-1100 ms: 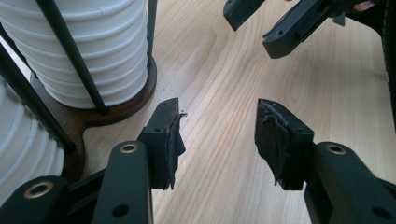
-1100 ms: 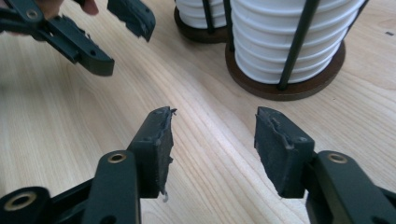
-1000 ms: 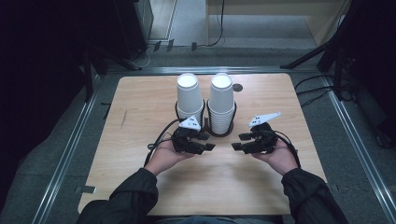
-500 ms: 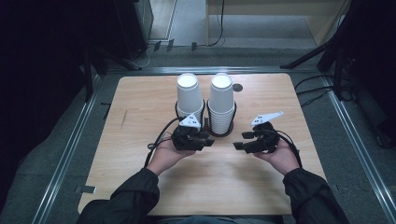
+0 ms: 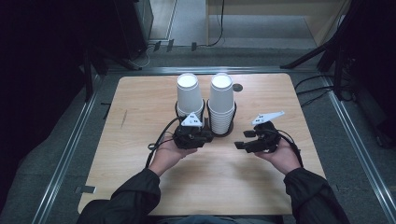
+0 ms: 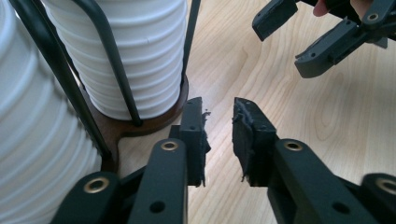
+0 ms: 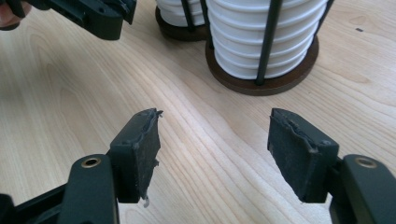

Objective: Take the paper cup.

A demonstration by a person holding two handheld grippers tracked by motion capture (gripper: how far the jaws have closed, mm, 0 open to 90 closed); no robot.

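Observation:
Two tall stacks of white paper cups, the left stack [image 5: 188, 94] and the right stack [image 5: 221, 101], stand upright in a black wire holder on a round brown base [image 6: 152, 119] at the table's middle. My left gripper [image 5: 208, 136] rests just in front of the holder. Its jaws are open by a narrow gap, with bare wood between the pads [image 6: 194, 135]. My right gripper [image 5: 242, 140] is to the right of the holder with its jaws wide apart and nothing between them. Its tips [image 7: 215, 116] point toward the right stack [image 7: 261, 32].
The wooden table [image 5: 140, 121] has bare surface to both sides and in front of the hands. A small dark round mark [image 5: 237, 87] lies behind the right stack. Metal rails and cables run along the floor around the table.

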